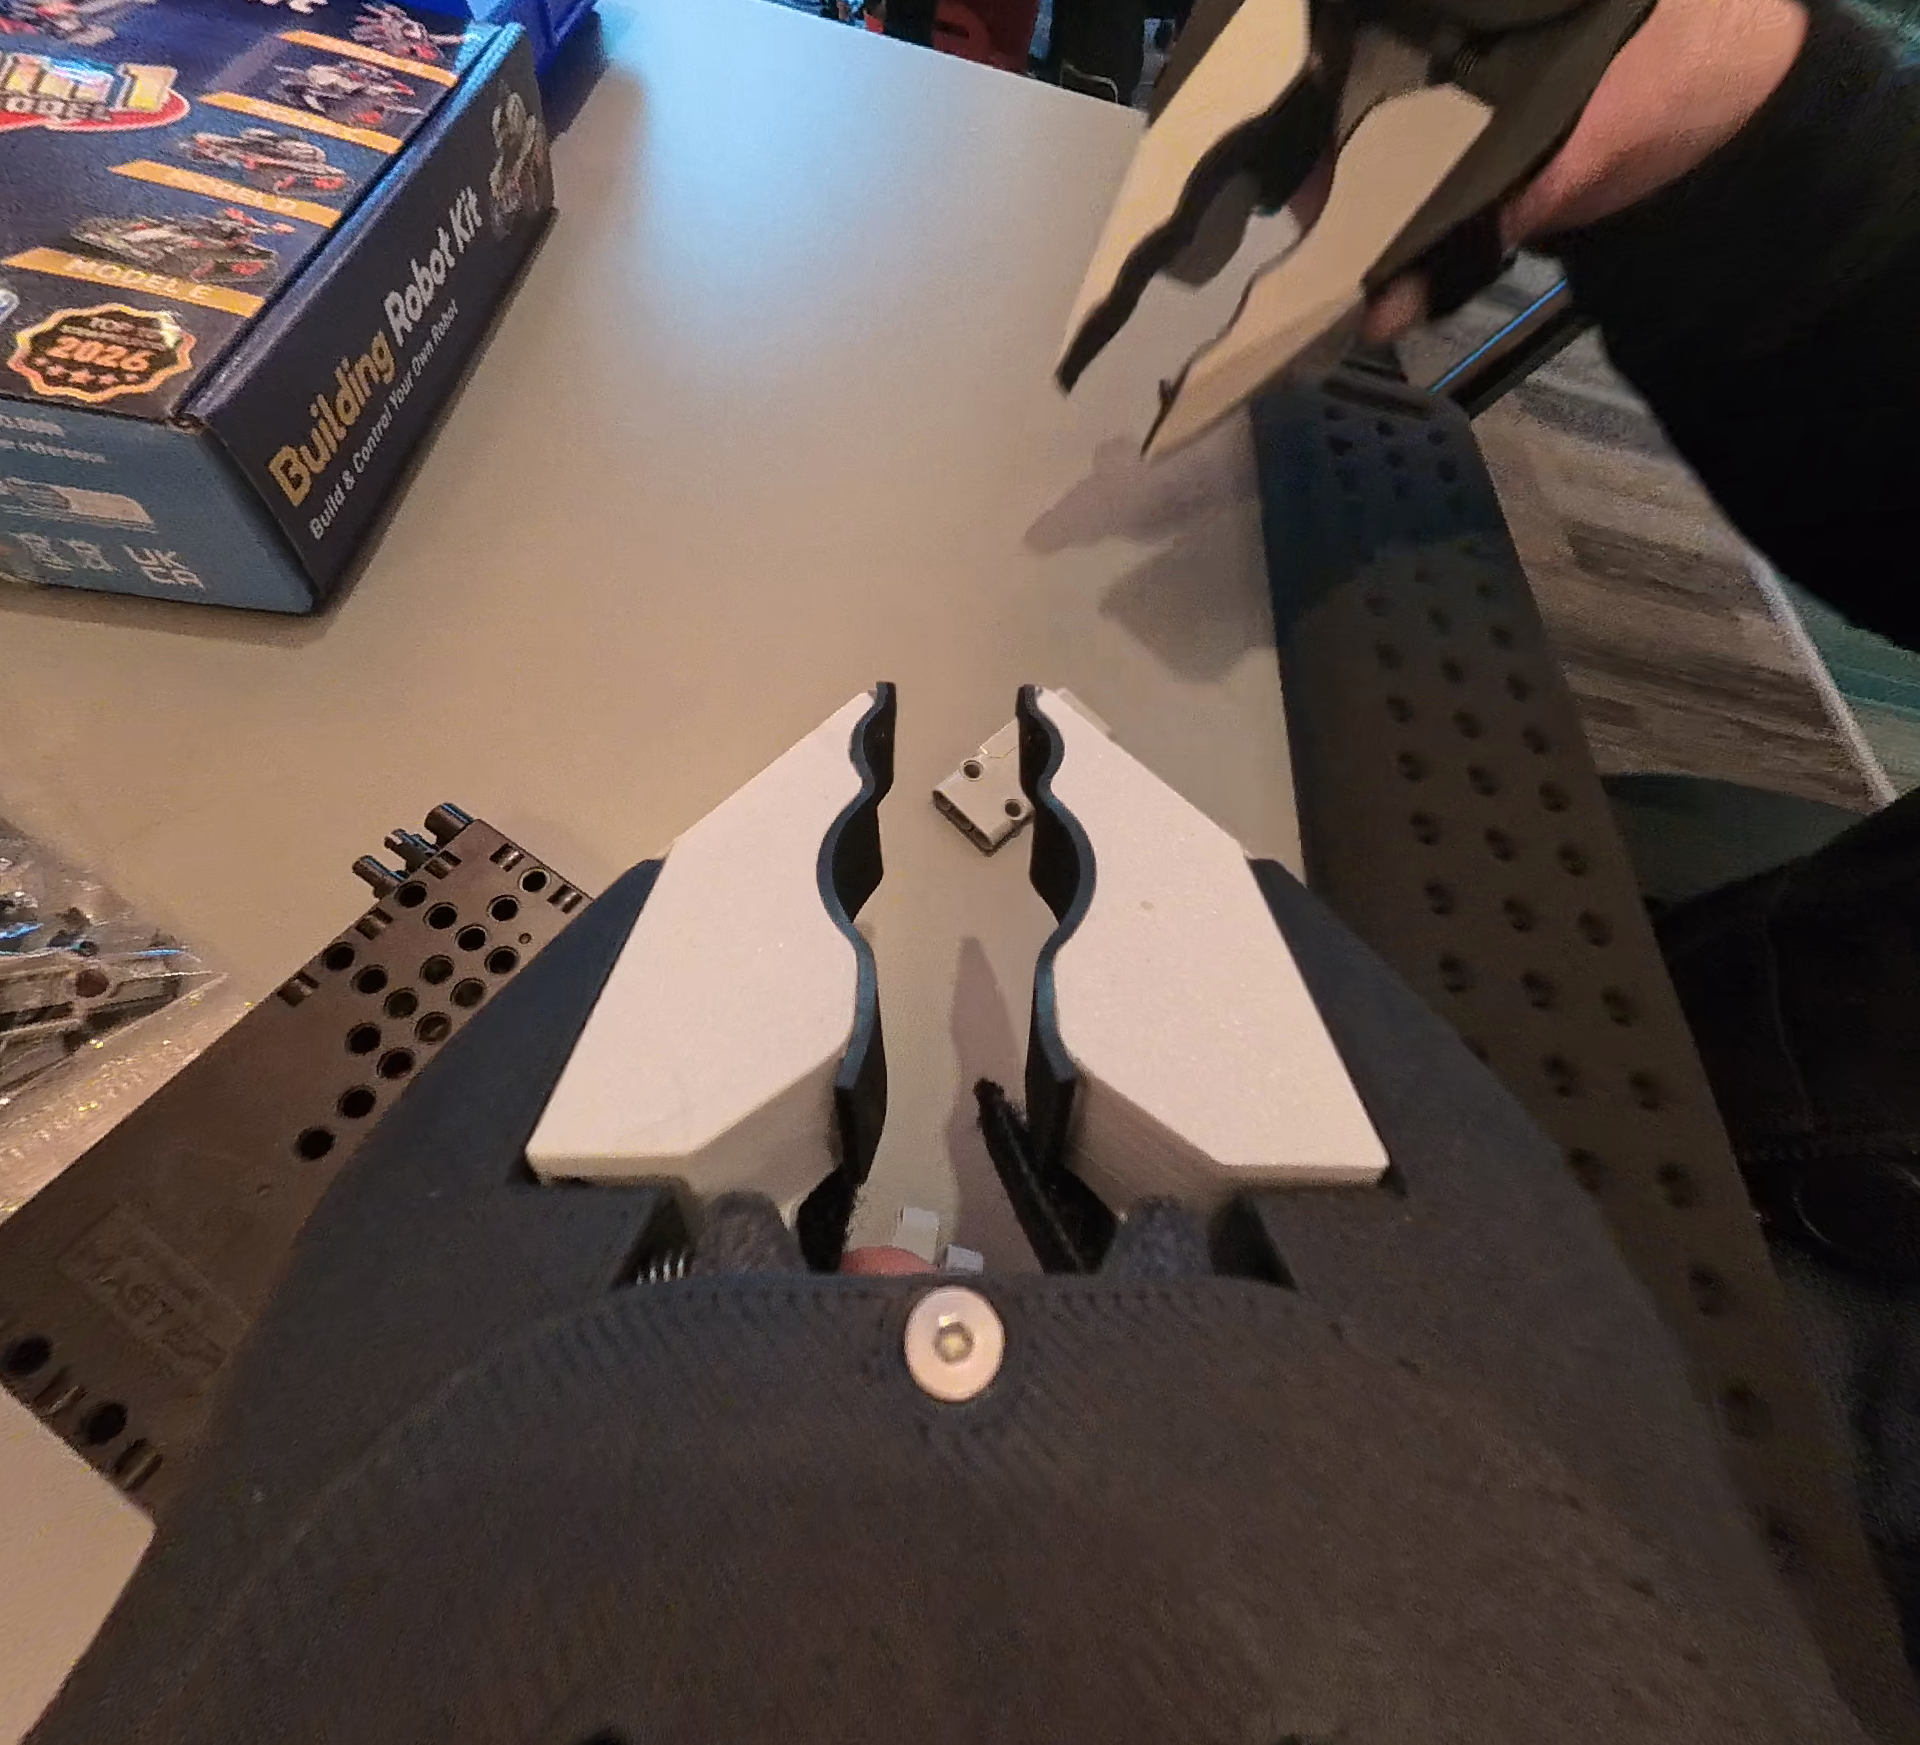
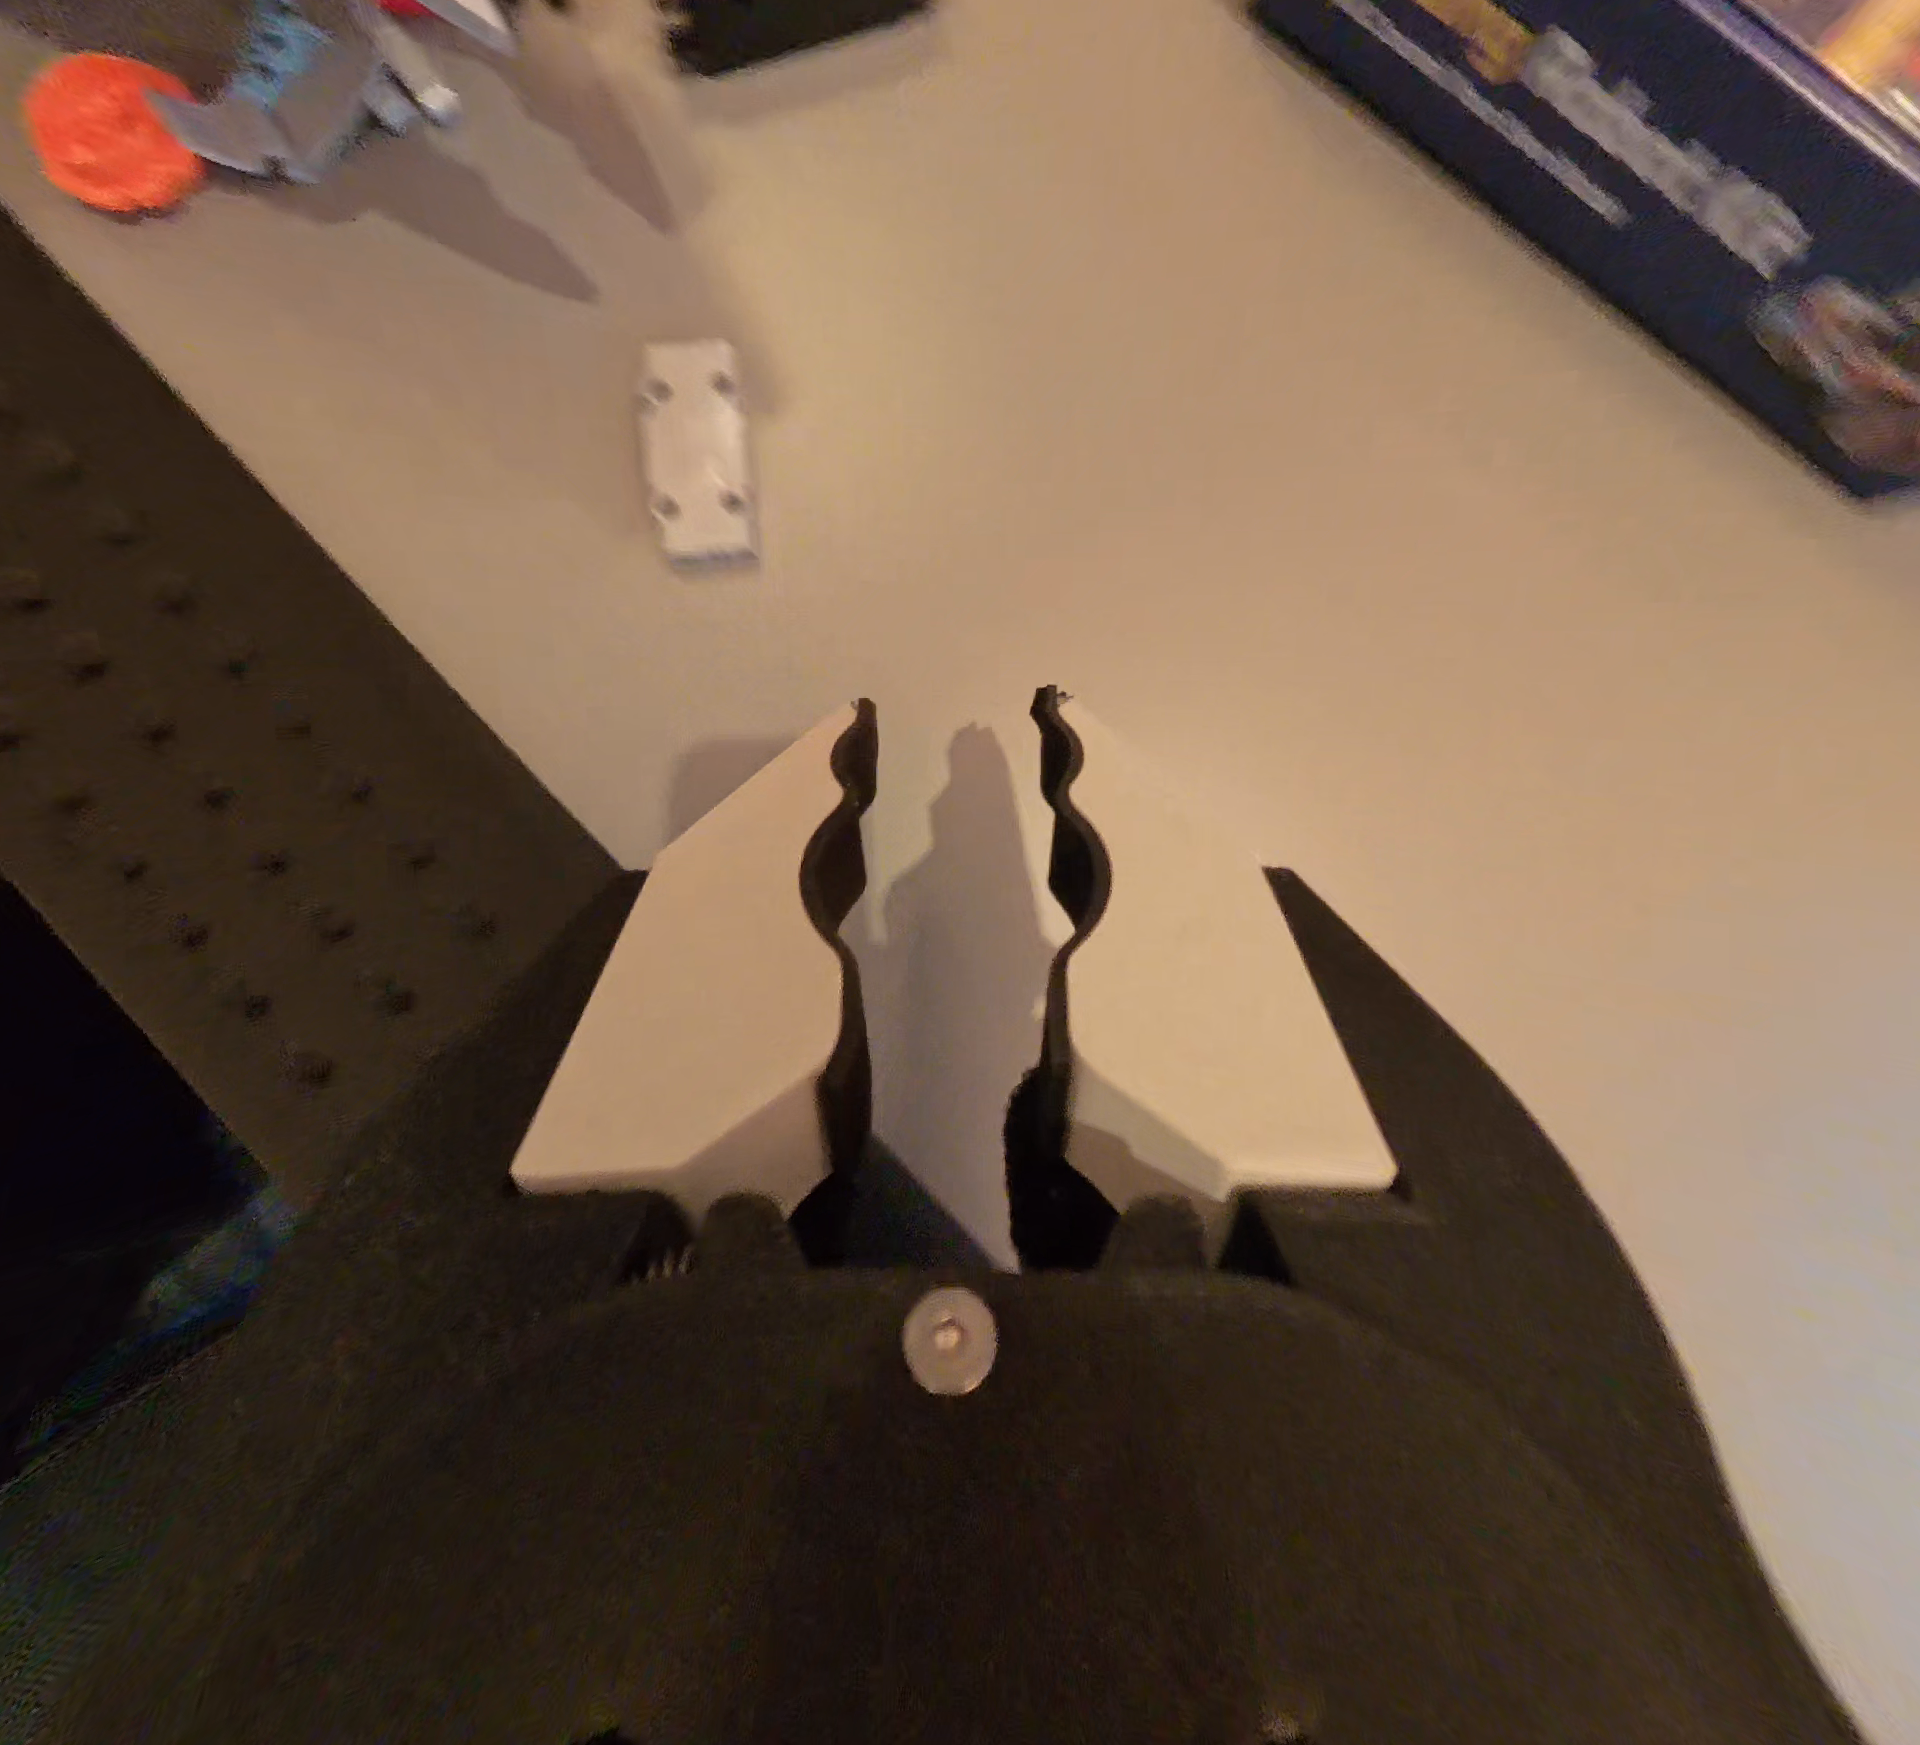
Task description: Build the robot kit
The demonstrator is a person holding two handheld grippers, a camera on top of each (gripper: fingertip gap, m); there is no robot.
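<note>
Table: my pale grey tabletop (image 1: 727,469) has bare room in the middle, its near edge against a dark perforated strip (image 1: 1455,760).
Box: blue printed cardboard kit box (image 1: 260,261), far left.
Plate: black perforated plastic plate (image 1: 395,989), left of my left tongs.
Left tongs (image 1: 956,693): jaws parted, empty, just above the small grey block.
Right tongs (image 2: 956,703): parted, empty, aloft, farther off.
Block: small grey holed plastic block (image 1: 982,802) between my left tips; long axis runs across the jaws, slightly slanted.

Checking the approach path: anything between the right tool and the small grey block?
Nothing. In the right wrist view, only bare beige tabletop separates the open right tool from the small grey rectangular plastic block.
</note>
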